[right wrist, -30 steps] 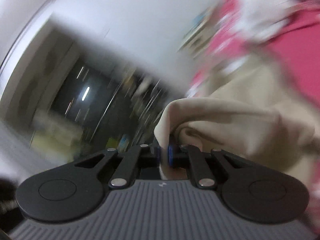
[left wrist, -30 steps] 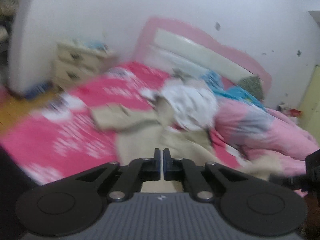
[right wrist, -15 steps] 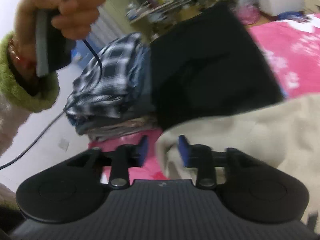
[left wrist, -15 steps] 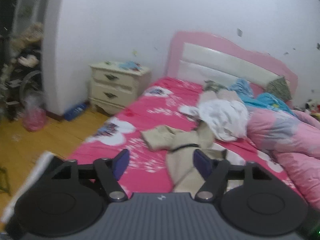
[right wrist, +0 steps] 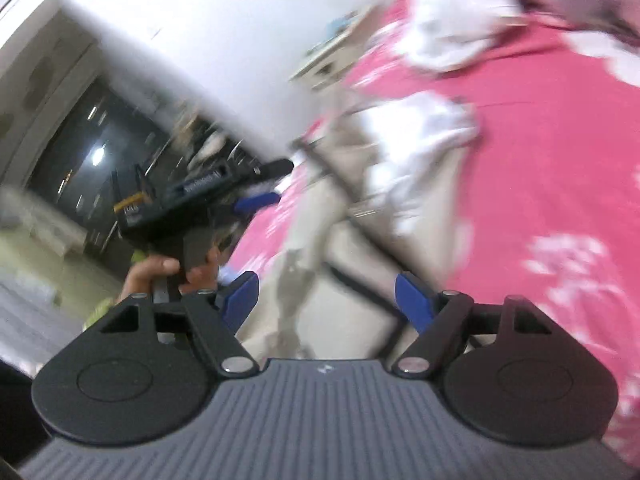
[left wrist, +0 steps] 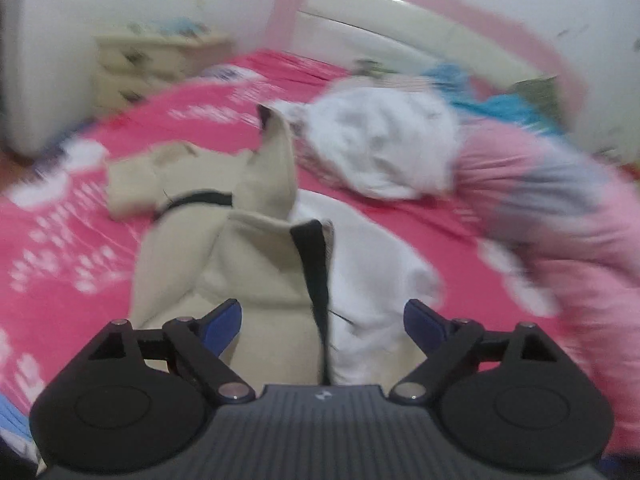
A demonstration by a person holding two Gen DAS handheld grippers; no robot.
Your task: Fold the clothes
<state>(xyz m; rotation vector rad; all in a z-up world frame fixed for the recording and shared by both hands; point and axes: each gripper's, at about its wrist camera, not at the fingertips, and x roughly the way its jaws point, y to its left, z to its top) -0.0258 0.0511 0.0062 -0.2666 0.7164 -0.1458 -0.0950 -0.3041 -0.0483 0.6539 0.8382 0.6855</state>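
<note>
The left gripper [left wrist: 322, 322] stood wide open, its blue-padded fingers [left wrist: 222, 322] spread to either side with nothing held between them. Just ahead of it lay the beige garment [left wrist: 256, 272], a coat-like piece with black trim and a pale lining, spread rumpled on the pink bed sheet [left wrist: 72, 240]. One part of it rose in a peak toward the middle of the bed, and another part lay off to the left. Beyond it sat a heap of white clothing [left wrist: 380, 148], and to the right of that a pink quilt [left wrist: 560, 208] bunched along the bed's far side. A pink and cream headboard [left wrist: 400, 12] stood against the wall, with a cream nightstand [left wrist: 148, 64] to its left. Both views were blurred.

The right gripper [right wrist: 326, 302] was likewise wide open and held nothing, hovering close over the same beige garment [right wrist: 360, 240], whose black-edged cloth ran between its spread fingers [right wrist: 412, 304]. In the right wrist view the left gripper [right wrist: 256, 186] showed to the left, open, near the garment's edge, with the person's hand [right wrist: 160, 272] wrapped around its handle.
</note>
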